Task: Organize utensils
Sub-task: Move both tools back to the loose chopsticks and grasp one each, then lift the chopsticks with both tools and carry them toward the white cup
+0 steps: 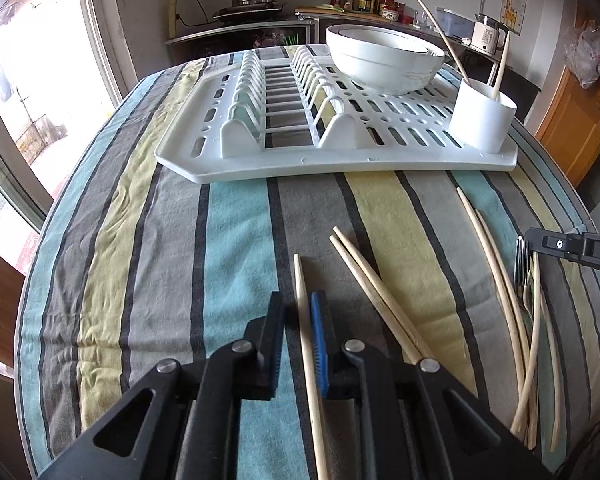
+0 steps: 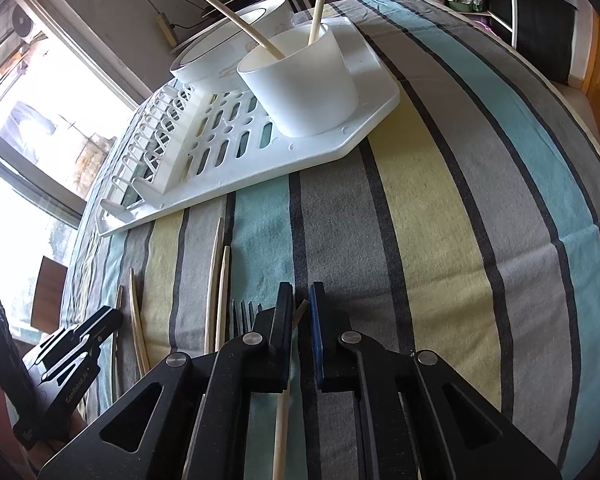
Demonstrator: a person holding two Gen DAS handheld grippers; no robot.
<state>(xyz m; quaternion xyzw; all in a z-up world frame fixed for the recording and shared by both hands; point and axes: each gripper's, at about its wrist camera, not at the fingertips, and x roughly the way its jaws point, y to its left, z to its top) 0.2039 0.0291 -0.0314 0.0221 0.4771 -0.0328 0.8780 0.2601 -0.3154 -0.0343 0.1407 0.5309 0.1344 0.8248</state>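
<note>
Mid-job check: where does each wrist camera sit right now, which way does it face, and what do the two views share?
Left wrist: behind the left gripper, angled down over the striped cloth toward the dish rack; its jaws grip a chopstick; the right gripper shows at the right edge.
Right wrist: behind the right gripper, facing the utensil cup; its jaws grip another chopstick; the left gripper shows lower left.
Shared: rack, cup, bowls, fork.

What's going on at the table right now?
A person holds two grippers. The left gripper is shut on one chopstick, the right gripper on another. Two chopsticks already stand in the cup on the rack. More chopsticks and a fork lie on the cloth.
</note>
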